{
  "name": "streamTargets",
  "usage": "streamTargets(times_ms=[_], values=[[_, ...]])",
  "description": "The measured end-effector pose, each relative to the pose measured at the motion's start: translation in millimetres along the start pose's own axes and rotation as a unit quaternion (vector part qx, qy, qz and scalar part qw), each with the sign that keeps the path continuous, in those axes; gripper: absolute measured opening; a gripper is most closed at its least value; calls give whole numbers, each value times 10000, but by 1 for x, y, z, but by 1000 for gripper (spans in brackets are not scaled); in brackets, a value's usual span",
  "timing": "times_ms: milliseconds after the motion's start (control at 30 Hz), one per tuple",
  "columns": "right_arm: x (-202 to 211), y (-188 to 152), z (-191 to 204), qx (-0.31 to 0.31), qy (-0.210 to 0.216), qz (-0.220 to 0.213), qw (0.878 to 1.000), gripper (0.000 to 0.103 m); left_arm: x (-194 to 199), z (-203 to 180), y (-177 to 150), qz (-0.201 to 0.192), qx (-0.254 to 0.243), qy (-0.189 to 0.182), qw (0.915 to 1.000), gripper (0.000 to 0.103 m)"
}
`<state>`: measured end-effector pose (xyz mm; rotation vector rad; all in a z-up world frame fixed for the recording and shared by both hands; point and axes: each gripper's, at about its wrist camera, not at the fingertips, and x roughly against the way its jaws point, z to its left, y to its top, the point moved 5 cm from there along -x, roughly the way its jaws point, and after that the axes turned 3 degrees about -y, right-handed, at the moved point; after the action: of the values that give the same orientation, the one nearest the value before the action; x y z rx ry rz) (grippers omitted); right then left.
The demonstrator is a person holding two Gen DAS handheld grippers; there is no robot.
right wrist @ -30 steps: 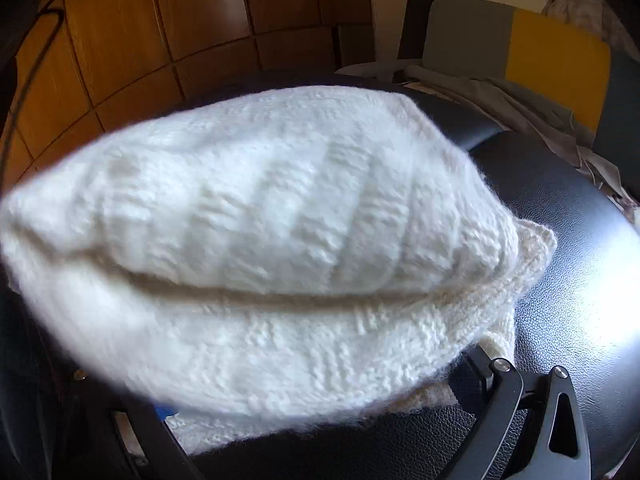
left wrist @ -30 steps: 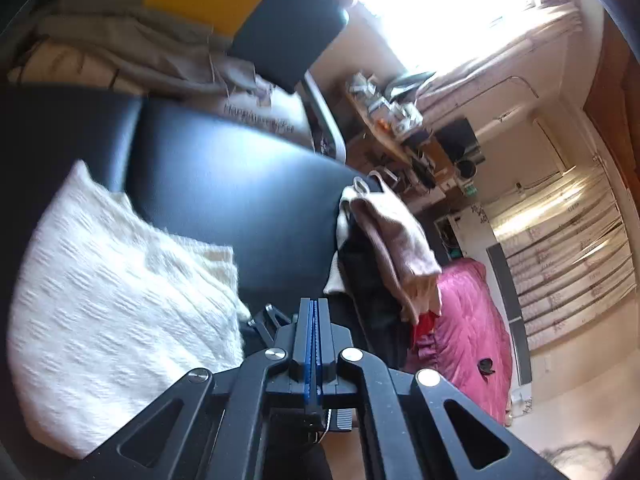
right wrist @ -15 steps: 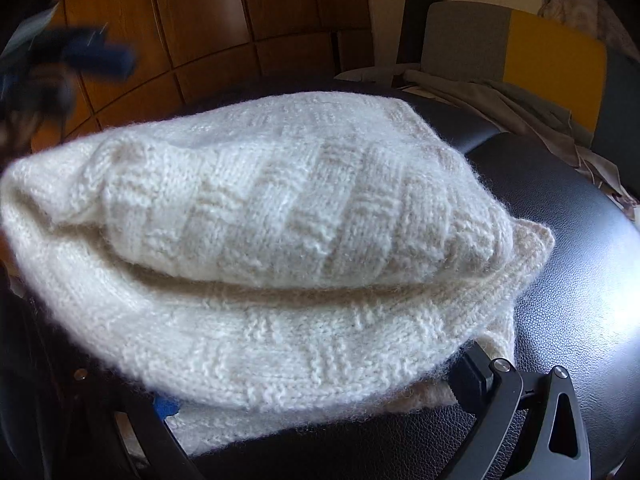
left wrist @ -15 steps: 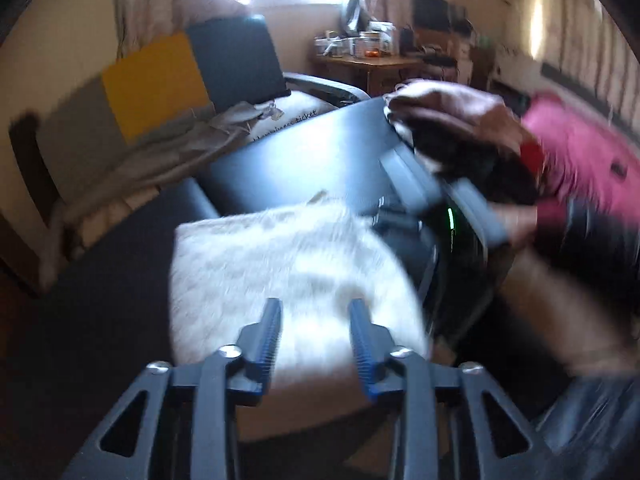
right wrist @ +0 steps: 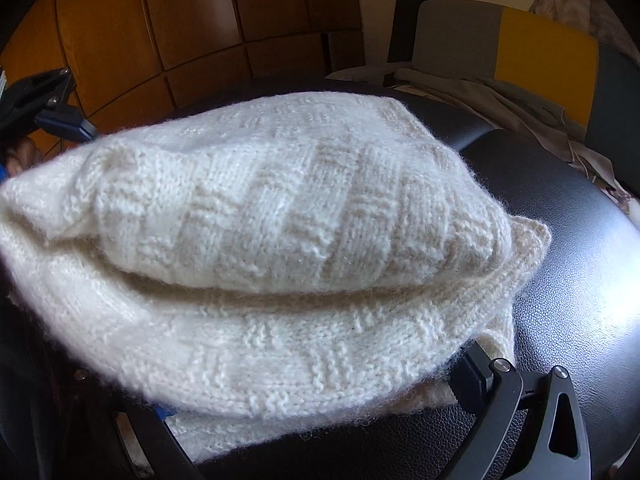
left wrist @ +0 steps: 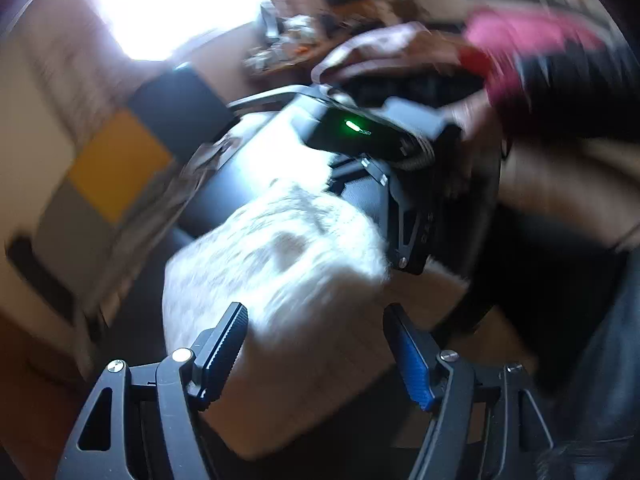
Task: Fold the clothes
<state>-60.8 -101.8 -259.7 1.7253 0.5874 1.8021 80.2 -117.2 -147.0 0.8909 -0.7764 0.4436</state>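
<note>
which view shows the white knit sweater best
The right wrist view: the white knit sweater fills the frame, sharp enough to show its stitch pattern and folded layers on the black seat. The left wrist view shows it only motion-blurred, beyond the open left gripper.

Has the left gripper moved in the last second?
Yes. The left gripper has swung from the black sofa toward the white sweater, tongs now open, and shows at the sweater's left edge by the wood panels in the right view.

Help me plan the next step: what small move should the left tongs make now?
Probably ease forward and close on the folded white sweater: the left tongs are open at its near edge, while the right tongs straddle its opposite side.
</note>
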Motion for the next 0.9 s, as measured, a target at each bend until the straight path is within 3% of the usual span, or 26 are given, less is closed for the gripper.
streamTargets(times_ms=[100,167,333,467,600,667,733,833,900], values=[[-3,2,1,-9,-17,-26,10000,103,-21,3,5,132,-67,16,9999,68],[-4,3,2,-13,-6,-47,10000,103,-27,17,7,168,405,-79,9990,20],[-6,5,3,-72,94,-130,9998,103,-21,40,17,-339,1514,-894,9838,12],[6,6,-6,-143,171,-191,9996,103,-15,58,27,-774,2323,-1532,9574,12],[7,9,-8,-256,244,-241,9991,103,-7,78,36,-1199,3102,-2149,9183,12],[5,11,-8,-278,233,-240,9991,103,-19,67,42,-1197,3175,-2416,9091,12],[5,12,-9,-322,224,-256,9989,103,-29,57,43,-1231,3378,-2719,8926,12],[4,14,-12,-421,251,-272,9984,103,-32,59,39,-1367,3748,-2949,8682,12],[4,17,-12,-435,235,-177,9986,103,-31,66,33,-1417,3901,-2956,8605,12]])
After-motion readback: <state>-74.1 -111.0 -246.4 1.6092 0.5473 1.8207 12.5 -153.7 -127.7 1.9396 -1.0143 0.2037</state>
